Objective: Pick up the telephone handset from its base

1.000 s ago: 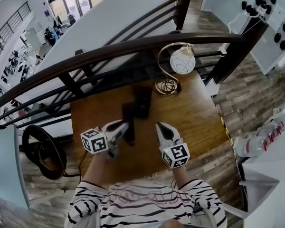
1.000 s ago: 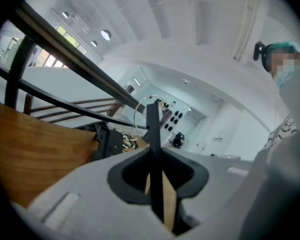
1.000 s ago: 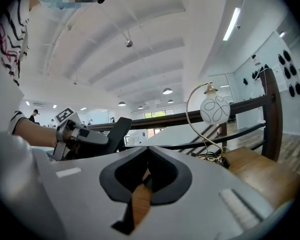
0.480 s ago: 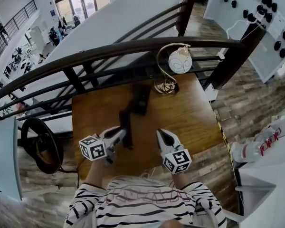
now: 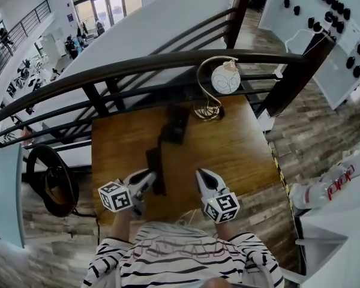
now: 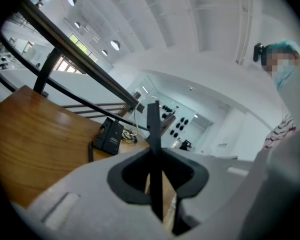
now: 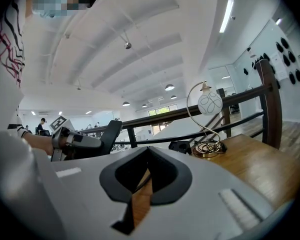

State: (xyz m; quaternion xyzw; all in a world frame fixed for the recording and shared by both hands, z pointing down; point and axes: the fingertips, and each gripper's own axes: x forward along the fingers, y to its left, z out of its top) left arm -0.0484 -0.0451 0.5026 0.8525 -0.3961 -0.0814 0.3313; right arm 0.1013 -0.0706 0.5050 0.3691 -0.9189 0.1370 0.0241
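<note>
On the wooden table (image 5: 240, 149) the black telephone base (image 5: 177, 123) stands near the far railing. The black handset (image 5: 155, 170) is off the base, lifted over the table's near half, and my left gripper (image 5: 151, 179) is shut on its lower end. A short cord (image 5: 161, 141) links the handset to the base. In the left gripper view the handset (image 6: 153, 134) stands edge-on between the jaws, with the base (image 6: 109, 136) beyond it to the left. My right gripper (image 5: 203, 176) hovers to the right of the handset, shut and empty; its view shows the base (image 7: 181, 146) ahead.
A lamp with a white globe (image 5: 225, 80) on a curled brass stand (image 5: 209, 109) sits at the table's far edge, right of the base. A dark railing (image 5: 168, 62) runs behind the table. The floor drops away beyond the table's left and right edges.
Both grippers have drawn back toward the person and the table's near edge. The handset went with the left gripper, farther from the base.
</note>
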